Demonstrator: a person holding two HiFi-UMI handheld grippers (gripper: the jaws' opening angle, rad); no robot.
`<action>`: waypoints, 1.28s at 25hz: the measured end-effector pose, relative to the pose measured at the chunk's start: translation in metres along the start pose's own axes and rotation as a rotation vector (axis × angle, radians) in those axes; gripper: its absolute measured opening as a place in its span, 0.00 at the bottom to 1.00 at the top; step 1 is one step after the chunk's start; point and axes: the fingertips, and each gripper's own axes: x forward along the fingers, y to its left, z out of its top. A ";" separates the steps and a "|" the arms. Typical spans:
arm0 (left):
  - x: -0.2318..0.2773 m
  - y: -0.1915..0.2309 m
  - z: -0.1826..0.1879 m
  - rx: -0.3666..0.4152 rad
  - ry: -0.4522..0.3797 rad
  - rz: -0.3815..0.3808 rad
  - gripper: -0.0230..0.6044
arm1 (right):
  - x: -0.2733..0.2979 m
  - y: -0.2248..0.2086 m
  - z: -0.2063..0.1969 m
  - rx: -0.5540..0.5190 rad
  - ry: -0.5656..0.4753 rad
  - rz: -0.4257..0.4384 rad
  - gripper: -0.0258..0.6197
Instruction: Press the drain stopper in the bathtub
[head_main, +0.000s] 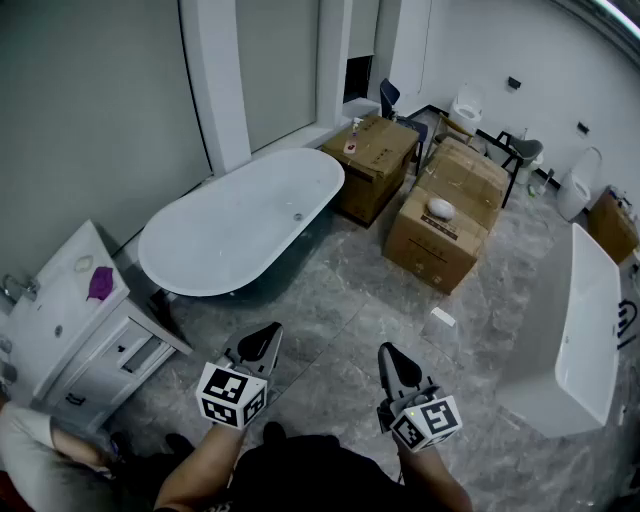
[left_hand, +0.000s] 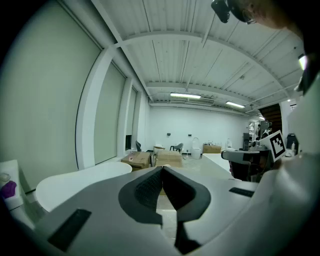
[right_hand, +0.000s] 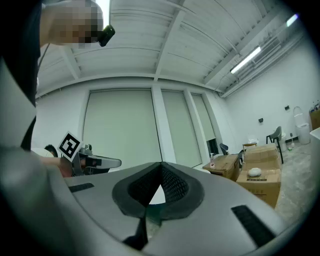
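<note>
The white oval bathtub (head_main: 235, 225) stands on the grey floor ahead and to the left, and its small round drain stopper (head_main: 297, 216) shows on the tub bottom near the right end. Both grippers hang low in the head view, well short of the tub. The left gripper (head_main: 270, 333) is shut on nothing, its jaws meeting at the tip (left_hand: 162, 169). My right gripper (head_main: 386, 351) is likewise shut and empty (right_hand: 161, 165). The tub rim (left_hand: 75, 182) shows left of the left jaws. Each gripper view catches the other gripper off to the side.
A white vanity (head_main: 85, 325) with a purple item (head_main: 100, 283) stands at the left. Cardboard boxes (head_main: 445, 215) sit beyond the tub's right end. A second white tub (head_main: 585, 330) lies at the right. Toilets (head_main: 467, 105) and chairs are at the back.
</note>
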 end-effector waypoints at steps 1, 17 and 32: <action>-0.001 -0.004 0.000 -0.007 -0.002 -0.002 0.06 | -0.003 -0.001 0.000 0.005 -0.003 0.001 0.06; 0.004 -0.064 -0.007 -0.011 -0.007 -0.032 0.06 | -0.046 -0.005 0.004 0.087 -0.009 0.079 0.06; 0.089 0.040 -0.006 -0.047 0.014 -0.043 0.06 | 0.071 -0.049 -0.023 0.116 0.084 0.032 0.06</action>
